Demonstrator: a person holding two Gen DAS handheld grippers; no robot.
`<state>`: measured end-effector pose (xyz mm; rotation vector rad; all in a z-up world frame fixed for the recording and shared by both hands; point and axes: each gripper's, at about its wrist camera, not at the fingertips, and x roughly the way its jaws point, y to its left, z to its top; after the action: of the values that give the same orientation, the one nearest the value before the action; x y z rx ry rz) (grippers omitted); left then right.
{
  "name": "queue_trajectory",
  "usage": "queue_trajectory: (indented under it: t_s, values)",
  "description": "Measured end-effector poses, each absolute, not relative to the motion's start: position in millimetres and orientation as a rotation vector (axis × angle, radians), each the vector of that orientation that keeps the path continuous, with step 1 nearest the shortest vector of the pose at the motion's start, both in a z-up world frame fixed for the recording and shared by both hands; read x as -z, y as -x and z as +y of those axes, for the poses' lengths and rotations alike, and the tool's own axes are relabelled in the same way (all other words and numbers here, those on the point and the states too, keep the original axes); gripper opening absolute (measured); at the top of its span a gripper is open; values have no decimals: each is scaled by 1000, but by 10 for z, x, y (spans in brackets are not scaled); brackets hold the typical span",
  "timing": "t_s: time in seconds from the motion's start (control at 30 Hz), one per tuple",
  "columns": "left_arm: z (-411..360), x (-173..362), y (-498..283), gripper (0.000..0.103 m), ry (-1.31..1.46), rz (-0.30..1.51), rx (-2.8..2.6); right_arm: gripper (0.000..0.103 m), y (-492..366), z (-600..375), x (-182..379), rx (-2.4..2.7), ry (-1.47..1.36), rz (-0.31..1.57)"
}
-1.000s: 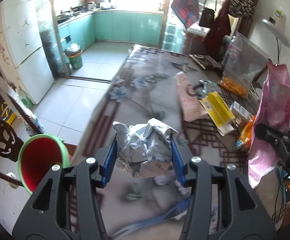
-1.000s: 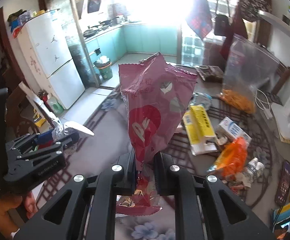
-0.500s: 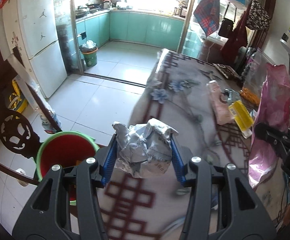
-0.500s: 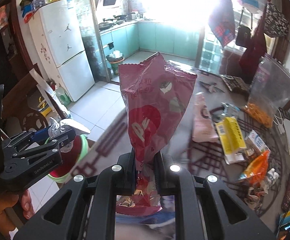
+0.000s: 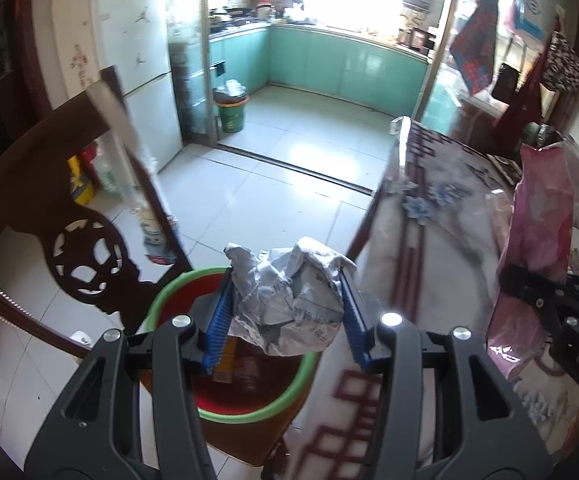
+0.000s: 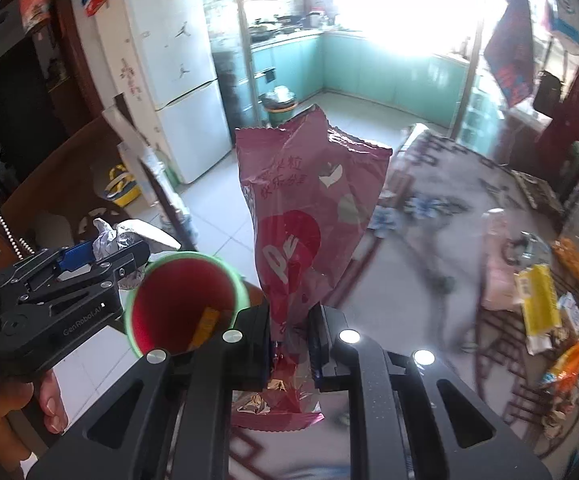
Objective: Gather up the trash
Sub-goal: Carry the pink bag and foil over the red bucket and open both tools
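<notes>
My left gripper [image 5: 287, 312] is shut on a crumpled ball of grey printed paper [image 5: 289, 300], held over a red bin with a green rim [image 5: 249, 408] that stands beside the table. The bin [image 6: 181, 300] has a yellow wrapper [image 6: 205, 326] inside. My right gripper [image 6: 289, 340] is shut on a tall pink snack bag [image 6: 309, 216], which stands upright above the table edge, right of the bin. In the right wrist view the left gripper [image 6: 101, 252] with its paper [image 6: 109, 234] hangs at the bin's left rim. The pink bag [image 5: 537, 248] also shows at the right of the left wrist view.
A dark carved wooden chair [image 5: 81, 256] stands left of the bin. The table [image 6: 429, 240] with a patterned cloth carries several wrappers, among them a yellow packet [image 6: 537, 300] and an orange one [image 6: 569, 356]. A white fridge [image 6: 169, 72] and a second bin [image 5: 231, 110] stand further back on the tiled floor.
Both grippers have swung left off the table toward the red bin, each keeping its load. The bin now lies under the left gripper and close to the right one.
</notes>
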<state>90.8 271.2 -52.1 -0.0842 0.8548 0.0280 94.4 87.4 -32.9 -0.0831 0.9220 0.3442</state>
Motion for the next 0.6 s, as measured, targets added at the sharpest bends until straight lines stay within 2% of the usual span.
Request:
queue_trajectory:
  t_s: [0.5,0.53,0.6]
  values:
    - [3567,699,-952,48,134,888,-160,14,-1286,1913,903,-569,69,1048]
    - [3596,706,-957,48,136,889,-164,15,-1296,1947,948,-576,70,1058]
    - [3637,716,-963,48,138,890,-171,25,-1324,2016,1034,-592,63,1071]
